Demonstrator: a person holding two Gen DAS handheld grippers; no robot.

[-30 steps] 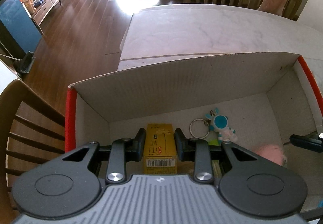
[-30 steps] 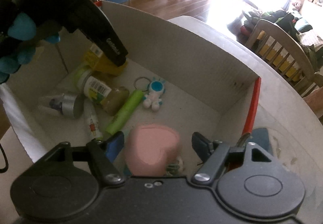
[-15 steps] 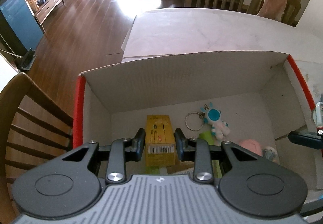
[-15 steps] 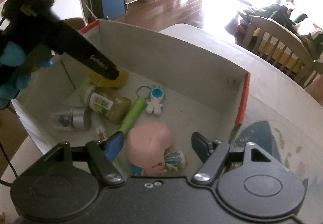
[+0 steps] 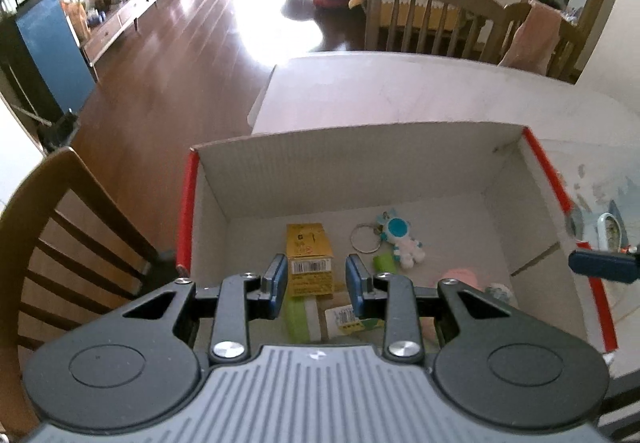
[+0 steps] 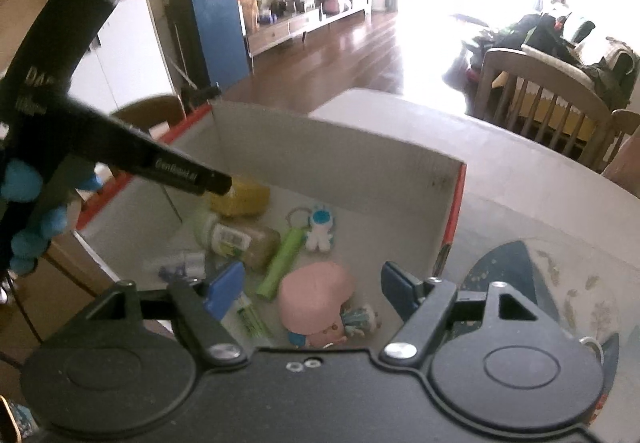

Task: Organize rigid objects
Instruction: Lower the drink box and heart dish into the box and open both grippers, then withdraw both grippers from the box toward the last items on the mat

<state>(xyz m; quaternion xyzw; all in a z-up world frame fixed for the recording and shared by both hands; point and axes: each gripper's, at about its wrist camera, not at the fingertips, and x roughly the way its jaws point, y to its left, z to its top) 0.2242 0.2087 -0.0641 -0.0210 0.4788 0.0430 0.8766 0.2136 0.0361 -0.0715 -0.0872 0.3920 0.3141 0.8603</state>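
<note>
A cardboard box with red edges (image 5: 360, 159) (image 6: 360, 159) stands on the table. In it lie a yellow carton (image 5: 310, 259) (image 6: 240, 199), a blue-and-white figure keychain (image 5: 400, 239) (image 6: 320, 229), a green tube (image 6: 282, 263), a jar with a green lid (image 6: 236, 239) and a pink-haired doll (image 6: 316, 299). My left gripper (image 5: 316, 283) is open and empty, raised above the carton. My right gripper (image 6: 314, 289) is open and empty, raised above the doll.
A wooden chair (image 5: 60, 243) stands left of the box. More chairs (image 5: 432, 19) stand at the table's far side. A patterned blue plate (image 6: 540, 283) lies right of the box. The white tabletop (image 5: 400, 91) stretches beyond the box.
Both grippers have risen out of the box and pulled back. The yellow carton and the pink doll stay lying in the box.
</note>
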